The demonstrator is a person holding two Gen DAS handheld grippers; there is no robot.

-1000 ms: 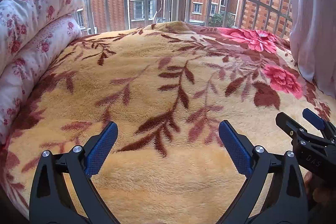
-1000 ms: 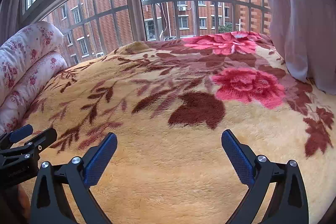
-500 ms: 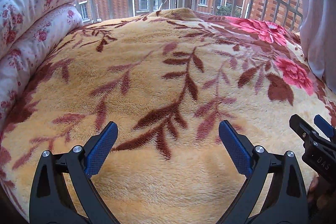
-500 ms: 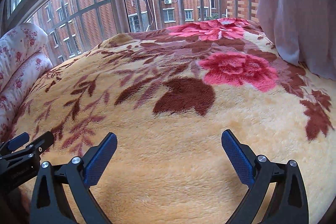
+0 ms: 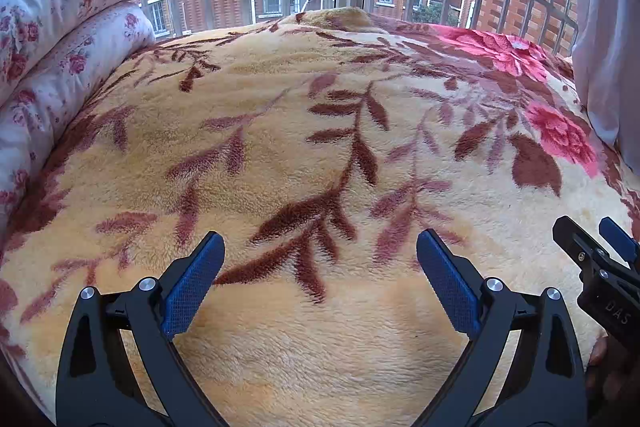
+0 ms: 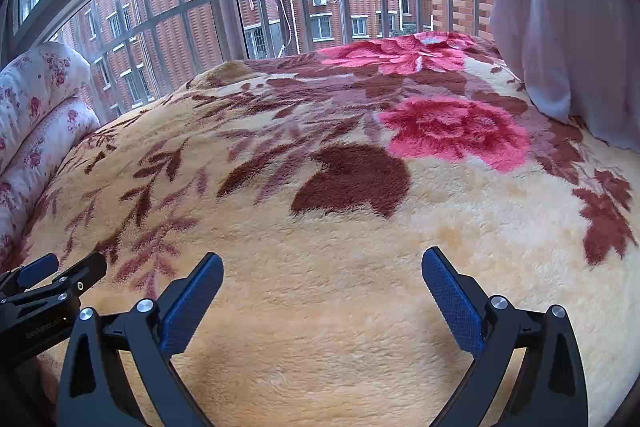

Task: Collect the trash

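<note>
Hovering side by side just above the plush floral blanket point(image 5: 280, 155) — left gripper point(image 5: 320, 259) and right gripper point(image 6: 322, 279) both spread wide and empty, seemingly ready to pinch — though no trash visible on it.

Plush, deep-pile fleece blanket point(image 5: 280, 155) with matt surface. Rolled quilt point(image 5: 60, 39) of smooth printed cotton-like cloth; sheer curtain point(image 6: 560, 7). Left gripper point(image 5: 320, 267): matt black plastic, textured blue pads point(image 5: 192, 287), shiny metal screws.
</note>
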